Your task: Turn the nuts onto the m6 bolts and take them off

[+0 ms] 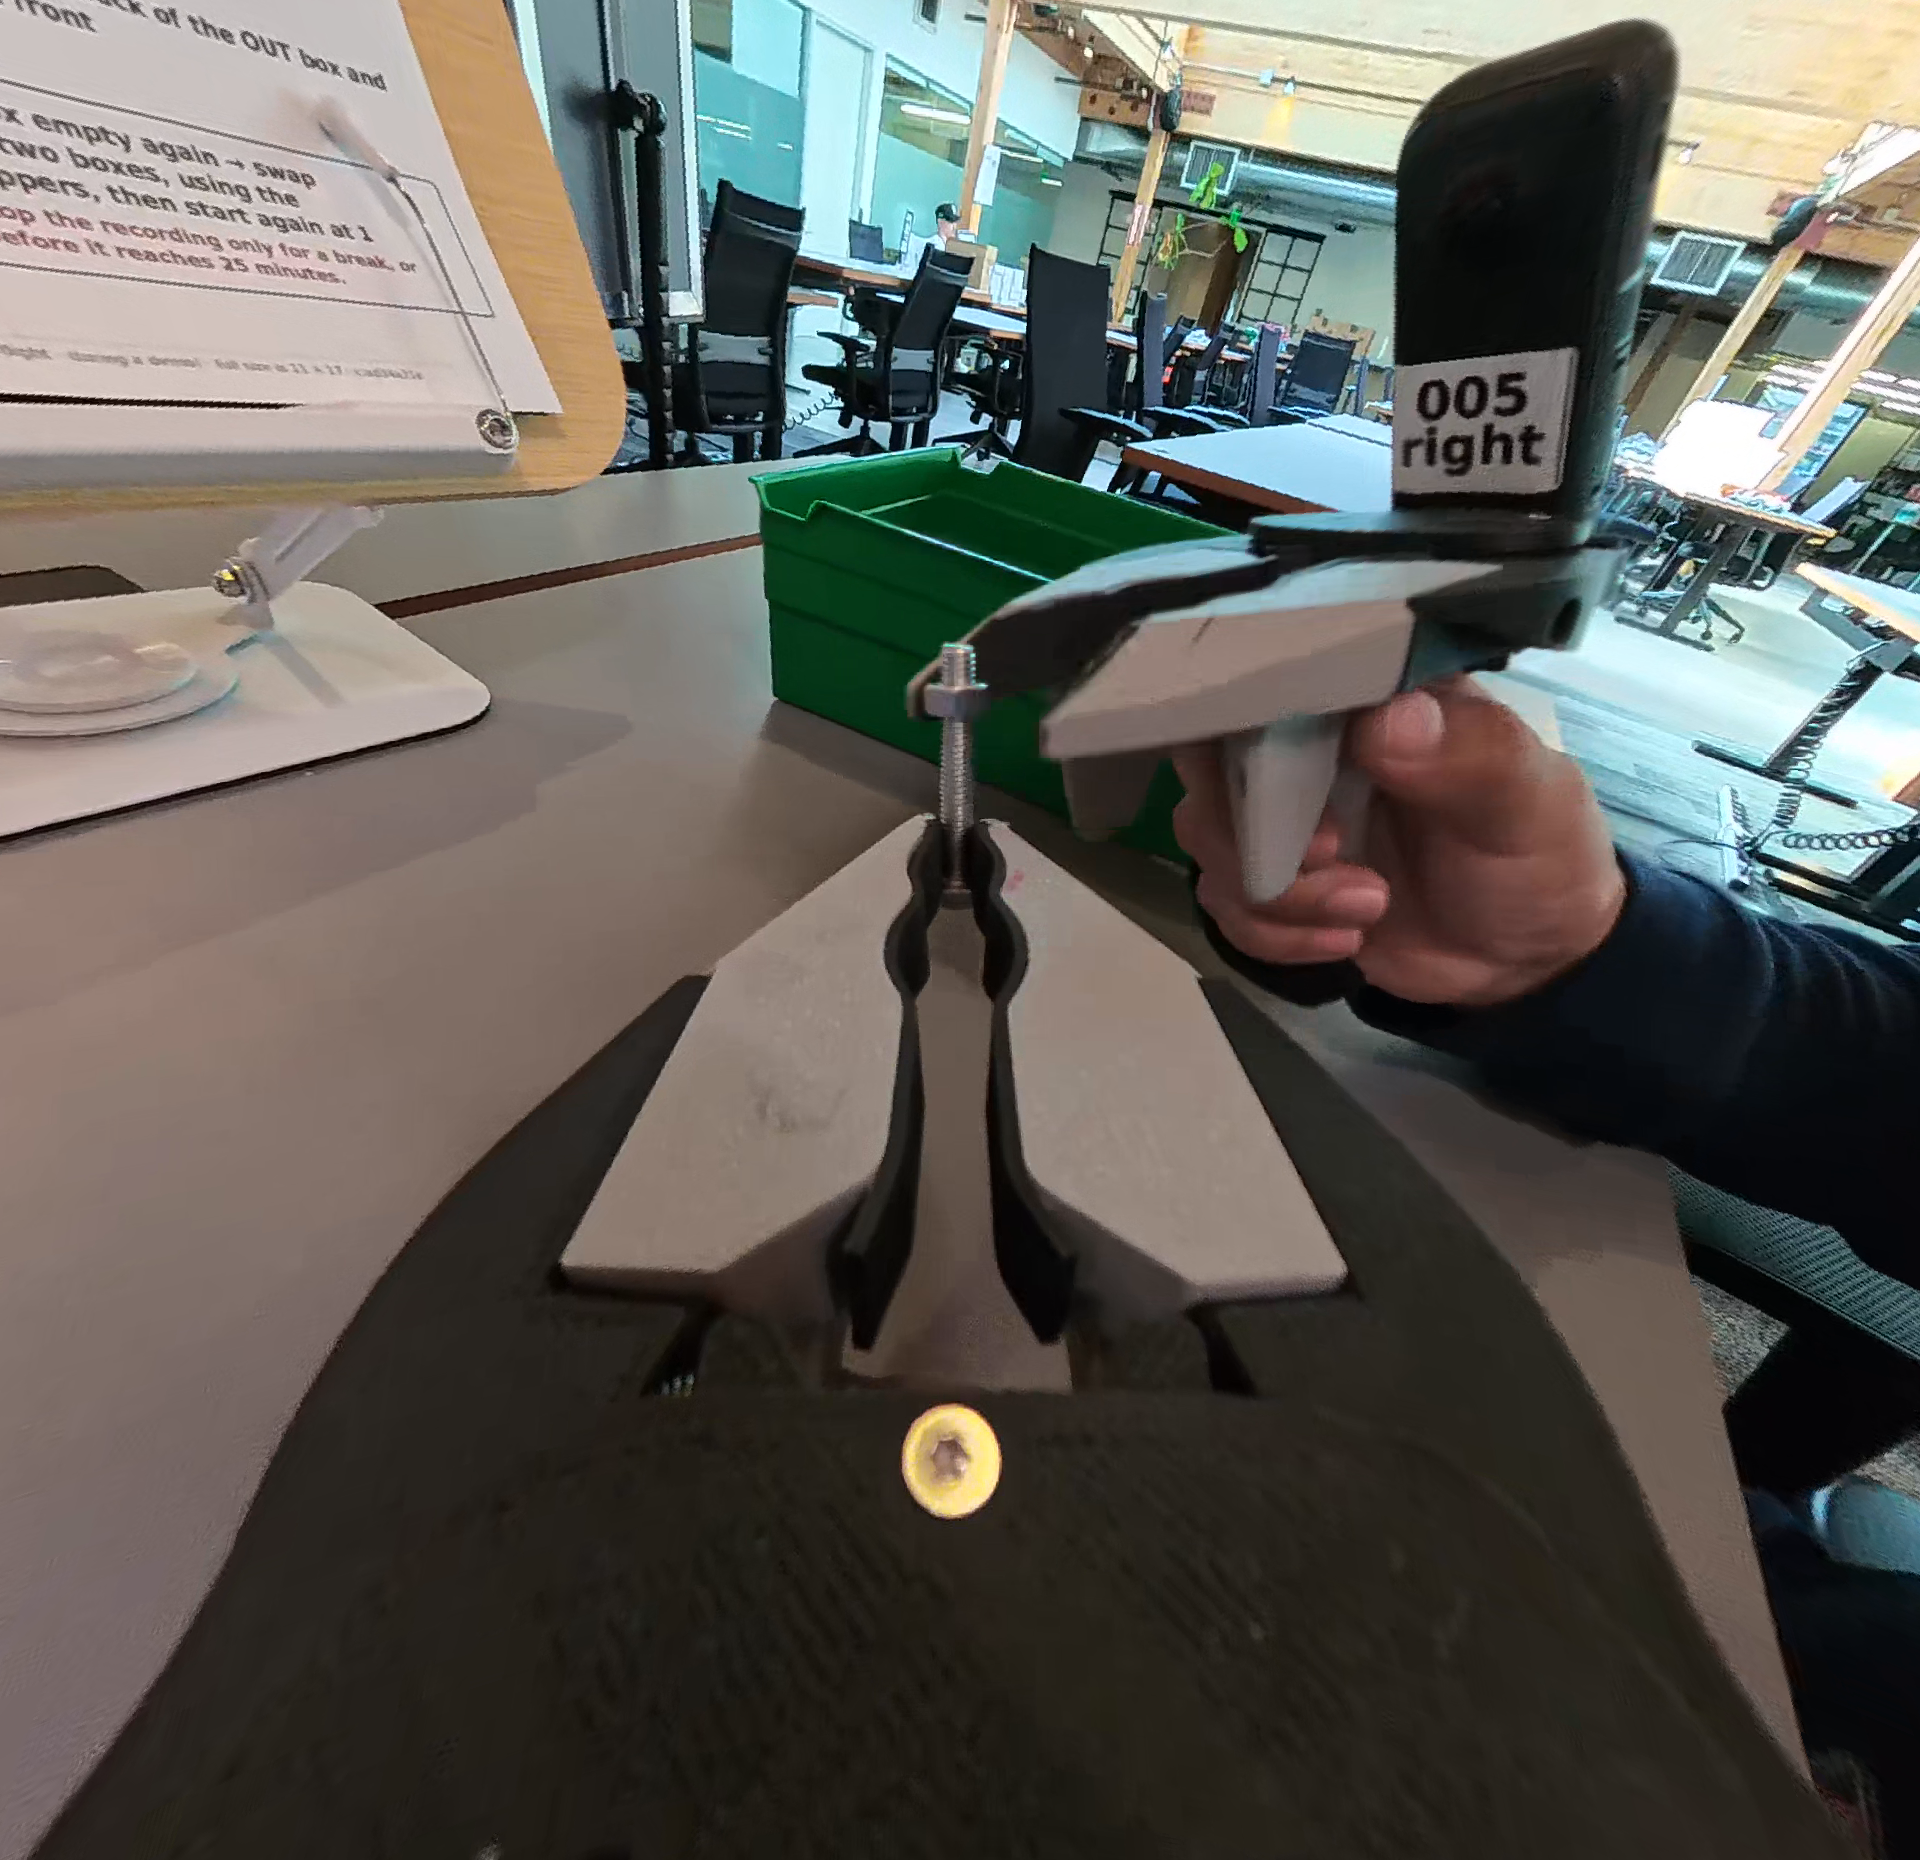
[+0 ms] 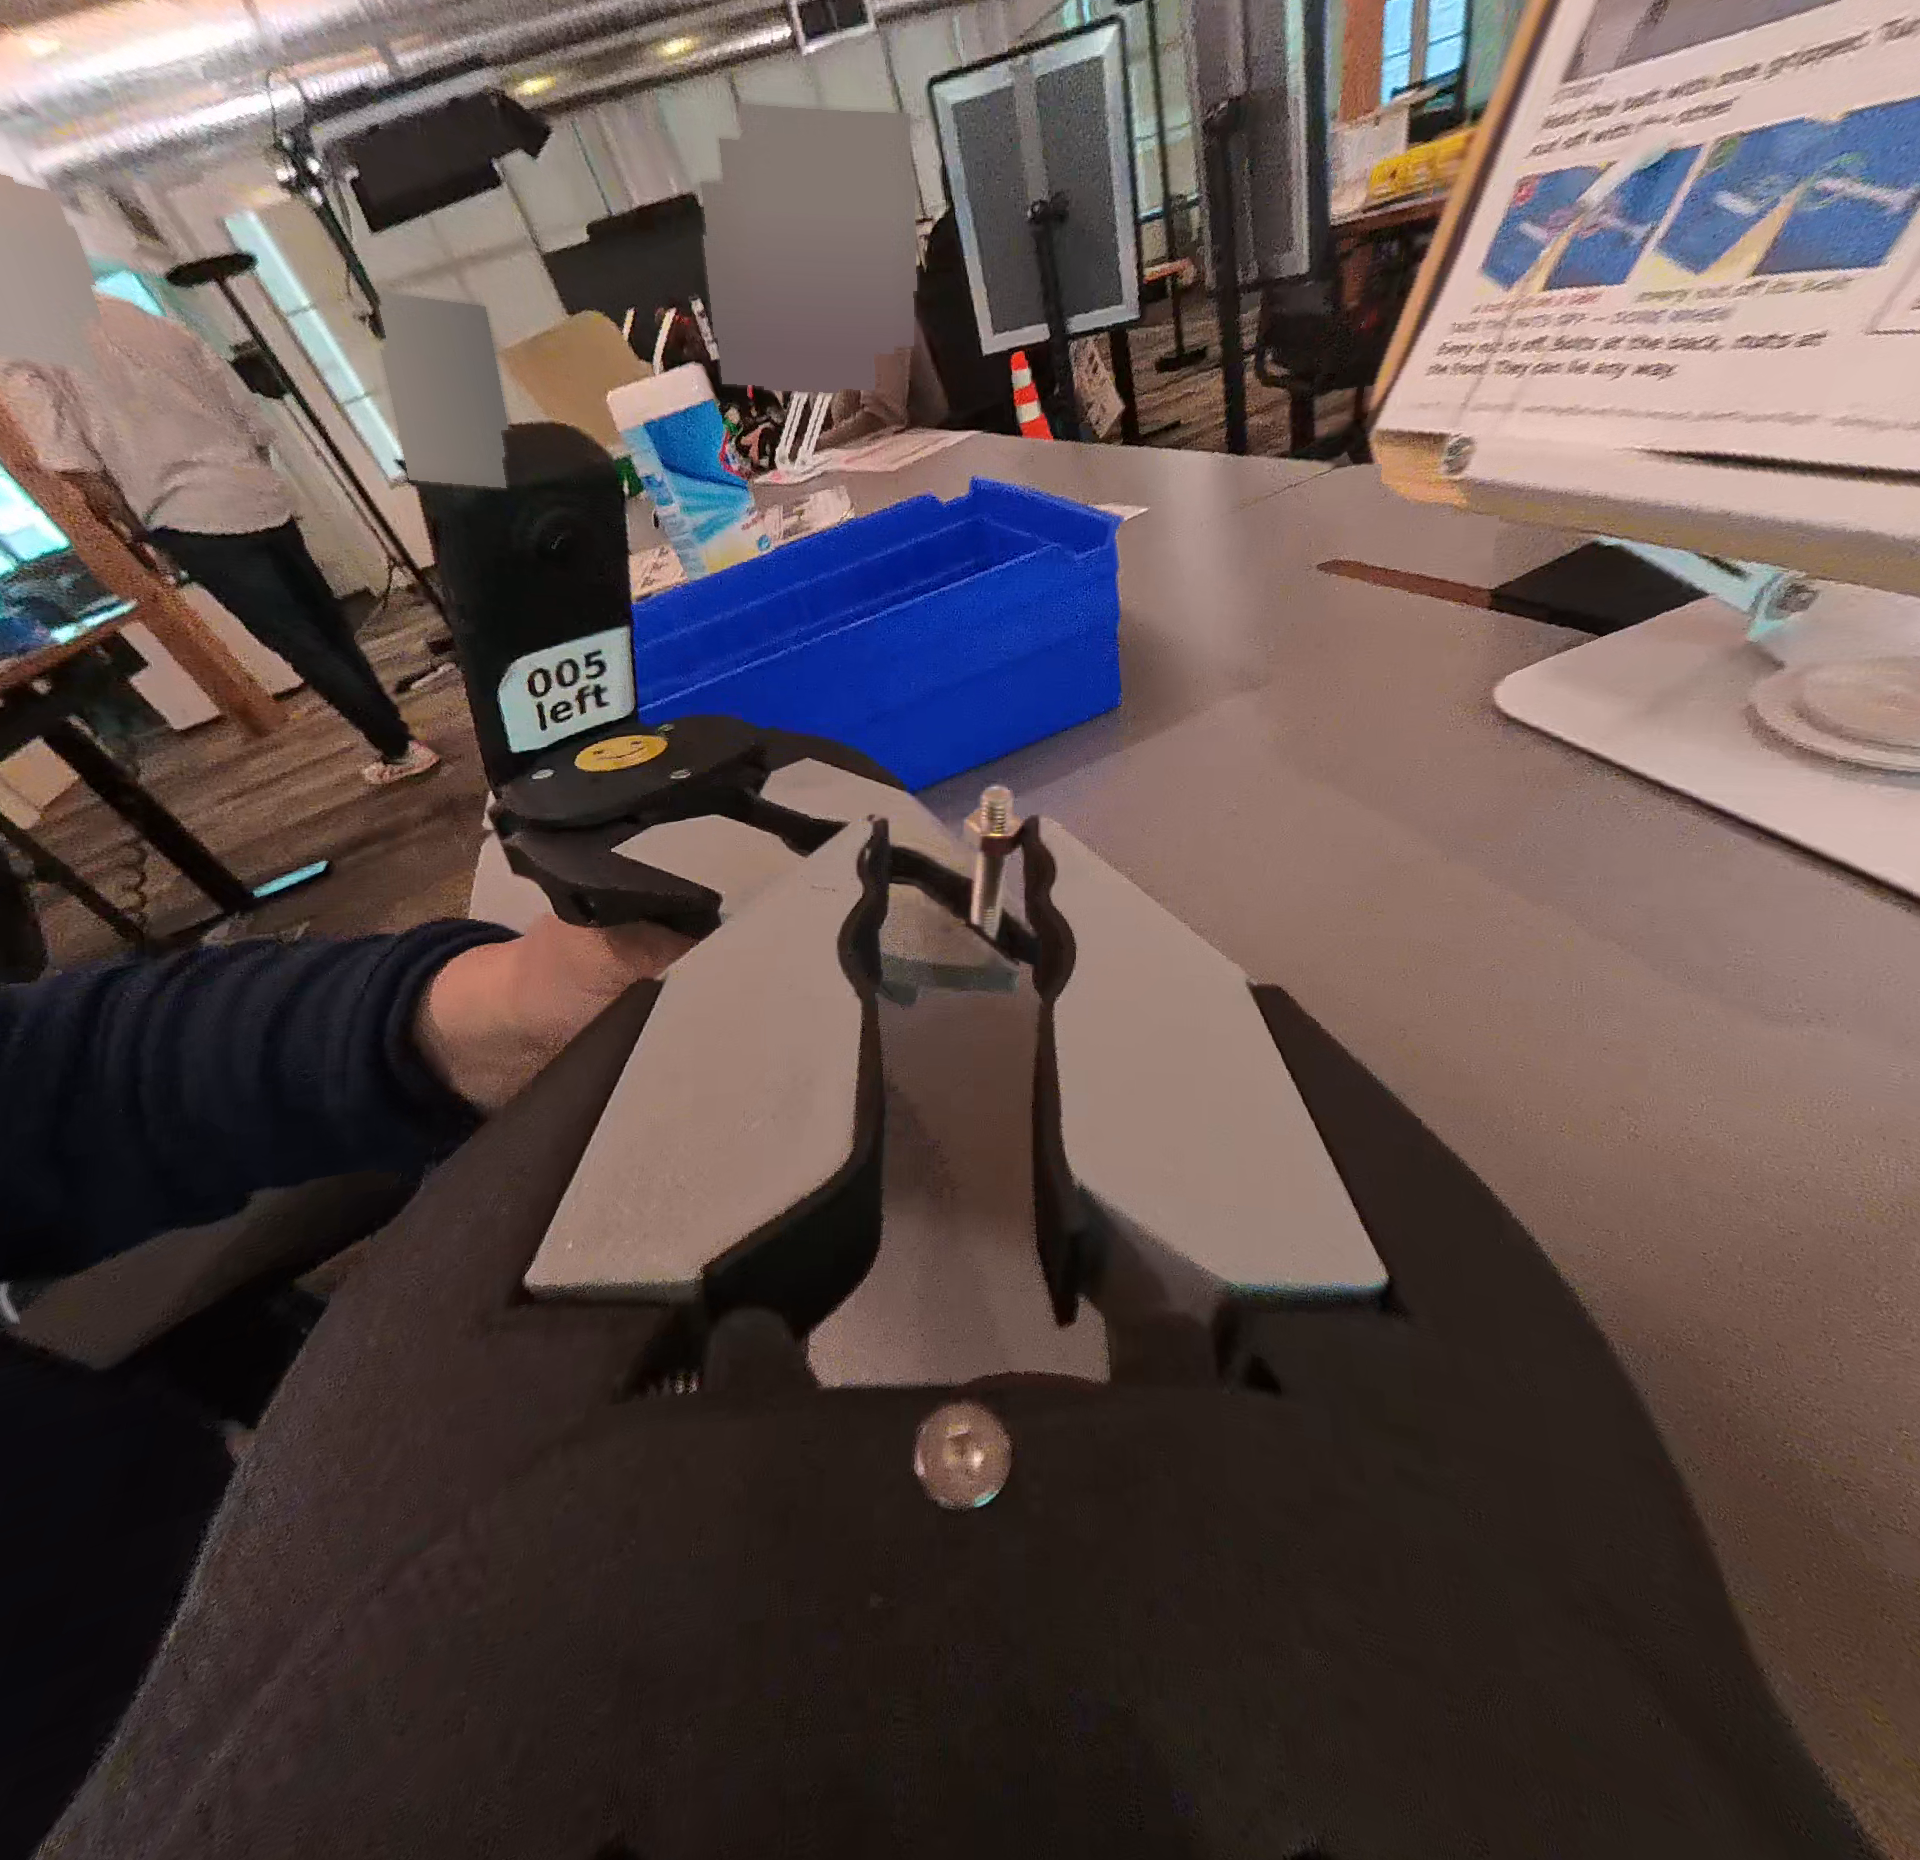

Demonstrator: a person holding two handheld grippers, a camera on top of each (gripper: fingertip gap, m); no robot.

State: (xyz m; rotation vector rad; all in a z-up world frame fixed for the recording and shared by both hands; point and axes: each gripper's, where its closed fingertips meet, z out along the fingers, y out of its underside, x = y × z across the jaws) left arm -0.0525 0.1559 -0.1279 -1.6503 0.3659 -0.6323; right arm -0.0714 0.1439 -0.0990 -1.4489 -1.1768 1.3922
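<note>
Left gripper [image 1: 954,854] clamped on lower end of bolt [image 1: 956,740], held upright at frame centre, left wrist view. Nut [image 1: 953,690] near top of thread, a few turns below tip. Right gripper [image 2: 951,854] parted; nut beside right-side fingertip, contact uncertain. Green bin [image 1: 914,584] behind bolt, centre-right. Blue bin [image 2: 904,626] mid-frame in right wrist view. Document stand [image 1: 239,667] left, on grey table [image 1: 312,979].

- Bolt [image 1: 956,740]: silver, with a silver nut [image 1: 953,685].
- Left claw [image 1: 956,854]: grey fingers, black pads.
- Bins: one green [image 1: 883,605], one blue [image 2: 894,636].
- Bench [image 1: 312,979]: plain grey.
- Sleeve [image 1: 1714,1031]: dark navy.
</note>
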